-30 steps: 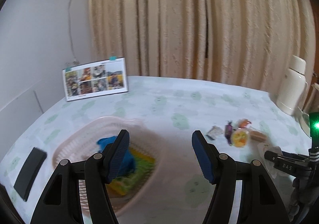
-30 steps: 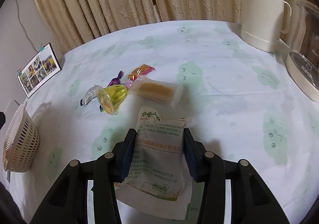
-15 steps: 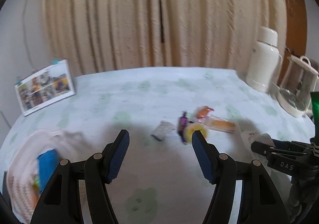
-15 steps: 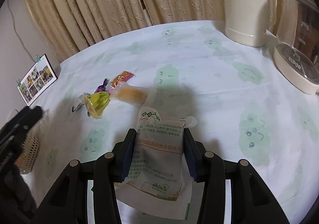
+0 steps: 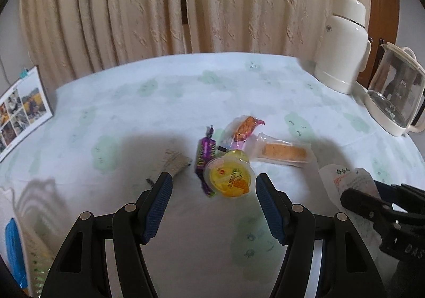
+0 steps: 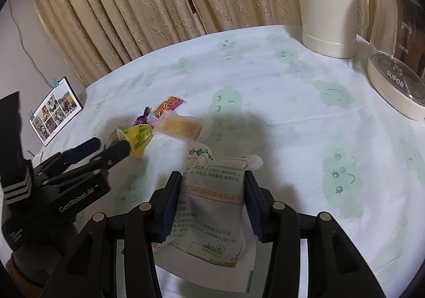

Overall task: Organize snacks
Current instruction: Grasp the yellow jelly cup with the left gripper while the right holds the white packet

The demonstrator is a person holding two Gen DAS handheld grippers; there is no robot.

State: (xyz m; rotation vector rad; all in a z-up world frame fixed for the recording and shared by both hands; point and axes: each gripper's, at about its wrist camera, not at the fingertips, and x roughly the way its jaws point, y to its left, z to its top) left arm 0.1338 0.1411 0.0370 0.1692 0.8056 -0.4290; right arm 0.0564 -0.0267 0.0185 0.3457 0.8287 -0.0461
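Lying between spread fingers [image 5: 159, 199], jelly cup [image 5: 229, 177]

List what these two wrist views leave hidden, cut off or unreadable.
- Woven plastic basket, left wrist view: cut by the left edge and blurred; its contents beyond a blue packet cannot be made out.
- White printed pouch, right wrist view: lower end hidden behind the right hand-held gripper.
- Grey foil wrapper, left wrist view: blurred, print unreadable.
- Photo collage card: pictures too small.
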